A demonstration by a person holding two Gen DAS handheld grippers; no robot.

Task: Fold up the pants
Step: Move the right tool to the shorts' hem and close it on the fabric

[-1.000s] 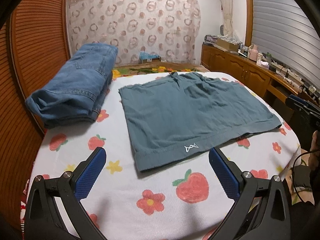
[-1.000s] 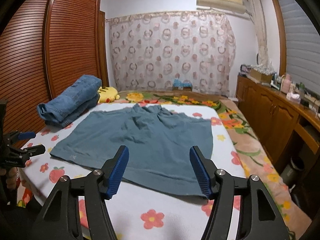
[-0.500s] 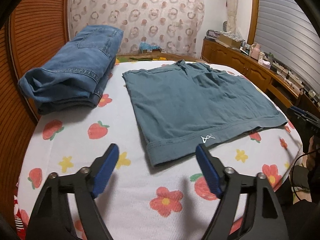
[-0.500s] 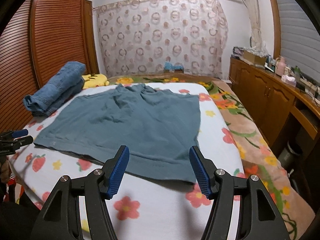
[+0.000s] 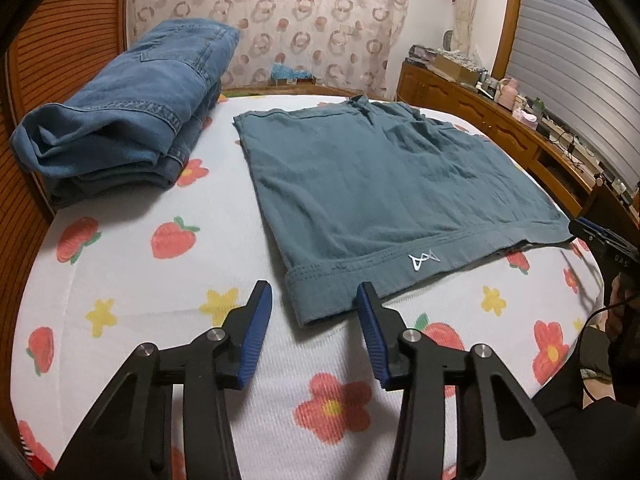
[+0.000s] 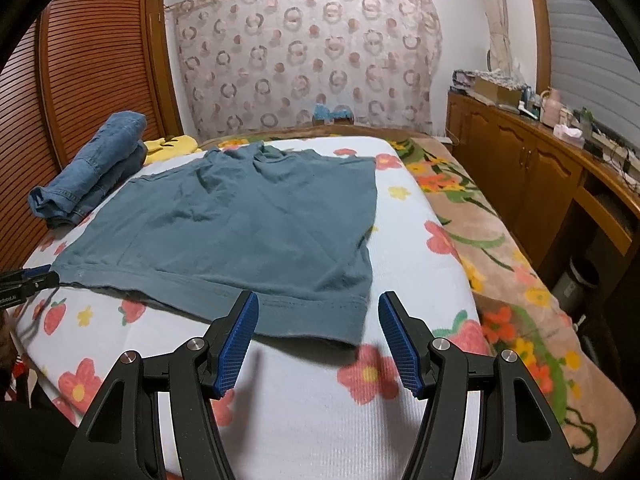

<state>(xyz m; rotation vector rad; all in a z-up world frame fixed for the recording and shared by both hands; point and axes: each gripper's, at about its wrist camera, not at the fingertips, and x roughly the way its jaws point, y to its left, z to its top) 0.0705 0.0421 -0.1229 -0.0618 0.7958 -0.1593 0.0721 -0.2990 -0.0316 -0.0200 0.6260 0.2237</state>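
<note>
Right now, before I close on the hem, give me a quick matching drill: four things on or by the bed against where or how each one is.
Things:
1. teal shorts
2. jeans
3. left gripper
4. right gripper

States:
A. folded in a stack by the wooden doors
B. spread flat mid-bed
C. jaws closing around the hem corner nearest the jeans, not pressing yet
D. open, at the hem corner nearest the floral blanket

Pairs: 1-B, 2-A, 3-C, 4-D
</note>
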